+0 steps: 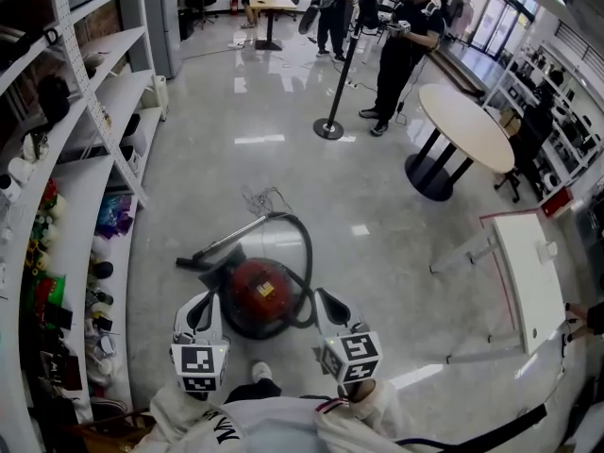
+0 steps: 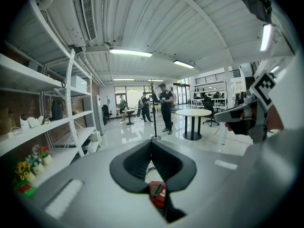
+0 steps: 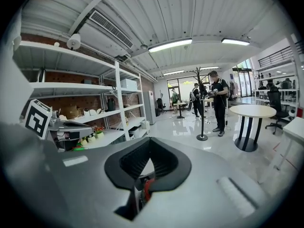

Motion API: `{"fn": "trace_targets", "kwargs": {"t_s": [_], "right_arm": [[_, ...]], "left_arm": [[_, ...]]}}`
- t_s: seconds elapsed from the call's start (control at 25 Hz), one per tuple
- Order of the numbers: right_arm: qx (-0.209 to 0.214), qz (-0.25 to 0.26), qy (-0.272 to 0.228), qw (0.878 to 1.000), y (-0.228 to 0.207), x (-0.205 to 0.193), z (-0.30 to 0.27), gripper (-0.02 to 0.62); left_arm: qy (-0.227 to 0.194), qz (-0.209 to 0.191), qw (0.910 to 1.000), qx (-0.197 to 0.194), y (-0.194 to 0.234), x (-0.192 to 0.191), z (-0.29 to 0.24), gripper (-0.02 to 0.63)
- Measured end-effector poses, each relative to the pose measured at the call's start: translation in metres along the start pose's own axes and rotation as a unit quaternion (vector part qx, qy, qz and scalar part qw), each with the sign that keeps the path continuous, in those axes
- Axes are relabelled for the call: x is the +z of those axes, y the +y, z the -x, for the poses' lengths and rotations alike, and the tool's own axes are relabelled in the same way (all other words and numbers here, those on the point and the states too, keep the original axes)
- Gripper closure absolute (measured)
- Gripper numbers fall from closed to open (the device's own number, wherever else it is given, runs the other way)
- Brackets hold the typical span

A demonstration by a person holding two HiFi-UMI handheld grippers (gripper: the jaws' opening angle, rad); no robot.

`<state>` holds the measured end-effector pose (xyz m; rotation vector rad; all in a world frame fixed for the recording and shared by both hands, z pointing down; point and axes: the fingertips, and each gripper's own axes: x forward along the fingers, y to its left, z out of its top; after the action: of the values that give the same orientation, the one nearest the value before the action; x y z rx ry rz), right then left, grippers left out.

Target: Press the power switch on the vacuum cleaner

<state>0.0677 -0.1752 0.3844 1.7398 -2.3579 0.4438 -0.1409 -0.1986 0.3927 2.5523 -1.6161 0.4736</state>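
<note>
Glossy grey floor [image 1: 283,159], open showroom, white shelving [image 1: 104,130] along left. Red canister vacuum cleaner [image 1: 260,291] on floor just ahead of person, hose [image 1: 307,253] looping round it. Power switch not discernible. Left gripper [image 1: 209,298] and right gripper [image 1: 326,298] flank it, contact unclear, jaw tips of both pressed together, nothing held. Beyond: stanchion post [image 1: 330,125], round white table [image 1: 467,125], standing person [image 1: 401,45].

No legible text. Yellow label [image 1: 267,290] on red vacuum cleaner [image 1: 247,295] too small to read. Dark lettering [image 1: 223,431] on white garment [image 1: 283,427] is partial and unreadable.
</note>
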Motion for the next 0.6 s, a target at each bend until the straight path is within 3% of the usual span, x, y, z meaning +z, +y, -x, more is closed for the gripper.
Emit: {"fn": "trace_targets", "kwargs": {"t_s": [0.6], "right_arm": [[0.045, -0.004, -0.015, 0.999, 0.002, -0.016, 0.059, 0.595]], "left_arm": [[-0.011, -0.007, 0.9995, 0.029, -0.054, 0.003, 0.053, 0.606]]}}
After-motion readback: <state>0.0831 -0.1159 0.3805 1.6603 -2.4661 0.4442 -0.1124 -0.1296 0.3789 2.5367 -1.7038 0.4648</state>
